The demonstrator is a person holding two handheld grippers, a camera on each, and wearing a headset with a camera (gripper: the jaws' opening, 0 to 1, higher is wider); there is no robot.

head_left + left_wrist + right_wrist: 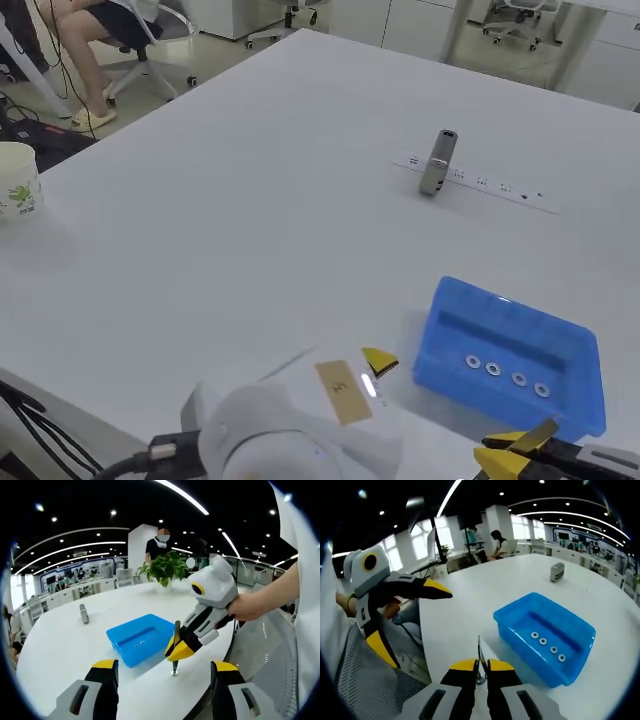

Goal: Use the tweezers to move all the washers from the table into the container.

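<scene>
A blue container [515, 350] stands on the white table [250, 220] near its front right edge, with several small washers [505, 372] in a row inside it. In the right gripper view my right gripper [481, 664] is shut on thin metal tweezers [479, 652], just short of the container [545, 635] and its washers [547, 645]. The left gripper view shows those tweezers [176, 647] held upright, tip down at the table, beside the container [140, 637]. My left gripper [165, 672] is open and holds nothing. In the head view the left gripper [378, 362] and the right gripper [510, 450] sit at the bottom.
A grey metal device [438, 160] lies on a printed strip farther back. A paper cup [15, 180] stands at the far left edge. A person sits on an office chair [130, 45] beyond the table. A potted plant [165, 567] stands at one end.
</scene>
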